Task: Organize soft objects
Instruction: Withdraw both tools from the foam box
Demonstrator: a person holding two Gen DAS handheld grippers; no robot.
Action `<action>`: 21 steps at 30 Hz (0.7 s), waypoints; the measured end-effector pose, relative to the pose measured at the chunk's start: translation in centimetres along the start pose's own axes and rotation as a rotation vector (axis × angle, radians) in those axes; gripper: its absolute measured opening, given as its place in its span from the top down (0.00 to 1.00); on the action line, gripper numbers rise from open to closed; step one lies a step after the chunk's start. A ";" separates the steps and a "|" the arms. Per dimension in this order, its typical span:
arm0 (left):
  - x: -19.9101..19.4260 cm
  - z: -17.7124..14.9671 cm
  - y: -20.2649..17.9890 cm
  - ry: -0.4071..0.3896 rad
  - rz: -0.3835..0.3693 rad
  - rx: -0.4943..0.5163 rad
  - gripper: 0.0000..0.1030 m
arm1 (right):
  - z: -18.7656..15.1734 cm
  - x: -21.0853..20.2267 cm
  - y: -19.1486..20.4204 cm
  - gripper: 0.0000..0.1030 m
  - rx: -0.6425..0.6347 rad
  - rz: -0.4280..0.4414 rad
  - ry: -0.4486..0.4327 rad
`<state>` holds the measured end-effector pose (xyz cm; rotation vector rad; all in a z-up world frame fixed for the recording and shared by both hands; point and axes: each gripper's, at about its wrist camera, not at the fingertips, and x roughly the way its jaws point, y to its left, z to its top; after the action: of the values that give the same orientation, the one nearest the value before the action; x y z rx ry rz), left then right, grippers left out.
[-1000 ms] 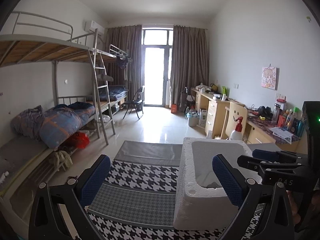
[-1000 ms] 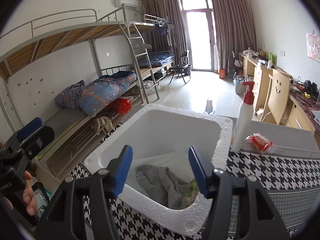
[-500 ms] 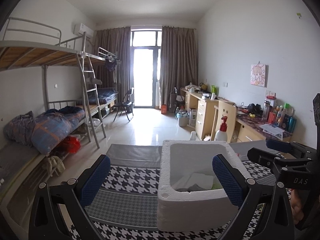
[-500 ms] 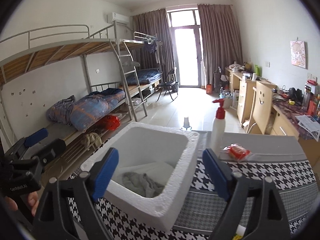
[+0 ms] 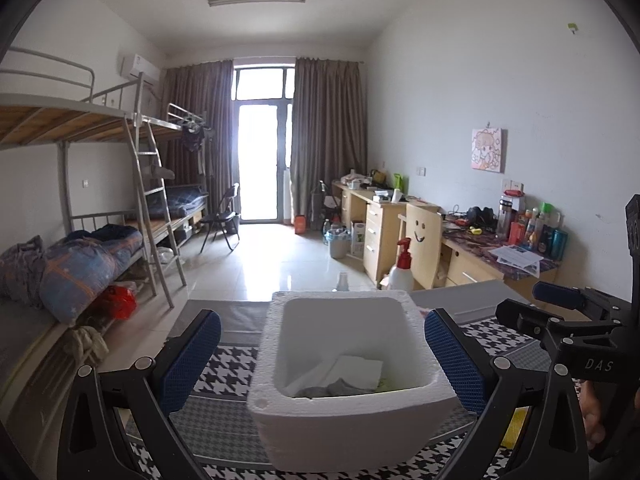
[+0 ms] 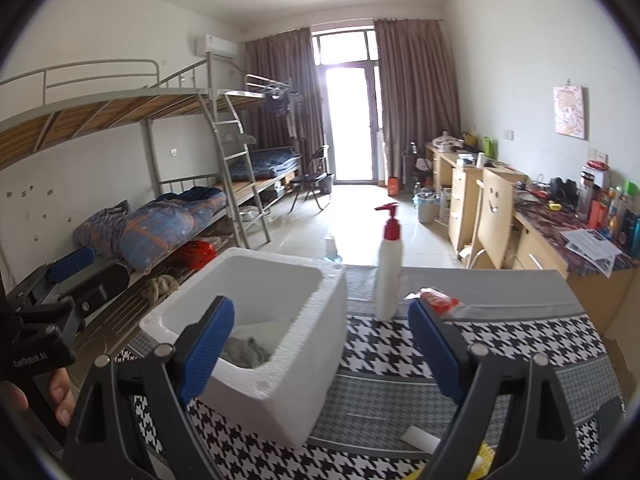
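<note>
On the left, the left gripper (image 5: 322,360) stood with its jaws wide and nothing between the pads; the white foam box (image 5: 348,376) sat on the houndstooth cloth (image 5: 224,364) just beyond them, its near wall filling the gap in that view. Inside the box, low against the near wall, lay a grey cloth (image 6: 244,352) with a folded white sheet (image 5: 356,370) behind it, so the soft things already sorted were in the box, below and beyond the fingertips of both grippers.

Further right, the right gripper (image 6: 320,344) was also wide and empty, its left pad over the box's near right corner and its right pad over bare cloth. Right of the box stood a tall pump bottle (image 6: 389,264), and just beside it a small red packet (image 6: 440,300) lay near the right pad.

The likely risk was the light box: a finger catching its rim could tip or slide it and spill the cloths. A sweep of the right gripper toward the packet could also knock the narrow bottle over, since it stood close by.
</note>
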<state>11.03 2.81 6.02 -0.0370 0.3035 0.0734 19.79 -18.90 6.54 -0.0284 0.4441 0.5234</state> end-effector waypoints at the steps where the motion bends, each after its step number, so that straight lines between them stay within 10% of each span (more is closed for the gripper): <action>1: 0.0 0.0 -0.2 0.001 -0.007 0.001 0.01 | -0.1 -0.2 -0.3 0.11 0.005 -0.007 -0.001; 21: 0.3 0.0 -5.8 0.025 -0.159 0.069 0.01 | -1.9 -3.6 -4.8 0.11 0.080 -0.132 -0.016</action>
<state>11.76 -2.99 6.12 0.0068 0.3269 -0.0952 18.66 -25.04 5.93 0.0229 0.4443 0.3752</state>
